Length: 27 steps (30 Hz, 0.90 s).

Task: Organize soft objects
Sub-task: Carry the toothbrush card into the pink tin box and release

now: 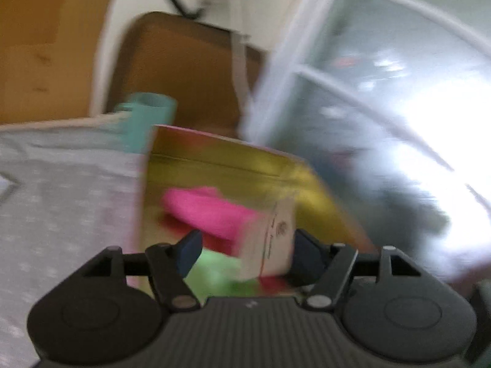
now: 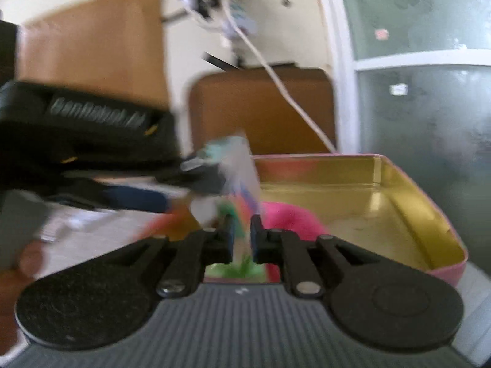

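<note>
Left wrist: left gripper (image 1: 245, 250) open, empty, over gold tin (image 1: 313, 184); pink soft item (image 1: 208, 211) inside. Right wrist: right gripper (image 2: 241, 236) nipping colourful packet (image 2: 242, 184) at tin's near-left corner; release only once well inside.

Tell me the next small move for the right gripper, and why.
Probably carry the colourful soft item a little forward over the gold-lined tin and let go. The right gripper looks closed on it, it hangs at the tin's near left edge, and a pink soft item already lies inside. Blur hides exactly what the item is.
</note>
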Each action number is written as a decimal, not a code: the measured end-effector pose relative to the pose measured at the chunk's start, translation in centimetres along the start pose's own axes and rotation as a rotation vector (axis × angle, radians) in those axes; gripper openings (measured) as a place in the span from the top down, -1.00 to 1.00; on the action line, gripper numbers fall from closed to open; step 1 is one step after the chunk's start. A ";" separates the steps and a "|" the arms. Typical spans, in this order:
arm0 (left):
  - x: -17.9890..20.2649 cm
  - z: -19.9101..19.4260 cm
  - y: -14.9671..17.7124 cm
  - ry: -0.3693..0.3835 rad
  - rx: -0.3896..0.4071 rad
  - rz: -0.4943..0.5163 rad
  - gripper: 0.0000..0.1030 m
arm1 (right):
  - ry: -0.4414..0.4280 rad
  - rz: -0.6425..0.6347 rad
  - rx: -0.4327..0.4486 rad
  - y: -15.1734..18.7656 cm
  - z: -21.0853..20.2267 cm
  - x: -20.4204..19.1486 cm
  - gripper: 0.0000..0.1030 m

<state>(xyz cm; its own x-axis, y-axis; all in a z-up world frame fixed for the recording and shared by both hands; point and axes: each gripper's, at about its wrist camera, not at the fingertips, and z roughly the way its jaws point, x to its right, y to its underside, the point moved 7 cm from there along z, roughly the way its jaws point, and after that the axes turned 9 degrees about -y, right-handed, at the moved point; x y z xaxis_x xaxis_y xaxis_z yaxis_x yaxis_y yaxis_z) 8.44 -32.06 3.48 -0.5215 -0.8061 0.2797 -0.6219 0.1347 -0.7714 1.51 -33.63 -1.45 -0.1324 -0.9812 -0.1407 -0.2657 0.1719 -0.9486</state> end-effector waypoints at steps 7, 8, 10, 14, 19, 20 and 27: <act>-4.9 -3.6 1.4 -0.096 0.094 0.014 -0.27 | -0.013 0.050 0.085 0.5 -2.1 0.8 0.69; -6.1 -4.7 1.8 -0.113 0.108 0.016 -0.27 | -0.028 0.052 0.089 0.4 -2.0 0.3 0.69; -8.3 -6.6 2.8 -0.147 0.120 0.007 -0.27 | -0.062 0.050 0.089 0.5 -2.1 -1.1 0.69; -14.9 -10.5 5.0 -0.264 0.135 -0.006 -0.27 | -0.158 0.030 0.098 -0.4 -2.1 -5.7 0.69; -22.4 -13.7 8.0 -0.436 0.148 -0.024 -0.27 | -0.360 0.006 -0.019 0.0 1.6 -13.7 0.56; -23.4 -14.0 8.2 -0.451 0.149 -0.035 -0.27 | -0.382 0.010 -0.049 0.2 2.8 -14.9 0.49; -26.0 -14.3 9.2 -0.378 0.185 -0.100 -0.26 | -0.319 0.095 -0.126 1.4 8.2 -18.2 0.16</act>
<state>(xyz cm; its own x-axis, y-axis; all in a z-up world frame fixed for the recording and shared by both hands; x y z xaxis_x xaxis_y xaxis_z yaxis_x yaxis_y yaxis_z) 7.92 -1.64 -2.68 -0.1920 -0.9689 0.1562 -0.5257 -0.0328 -0.8501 11.34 -16.20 -2.53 0.1373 -0.9349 -0.3272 -0.3852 0.2539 -0.8872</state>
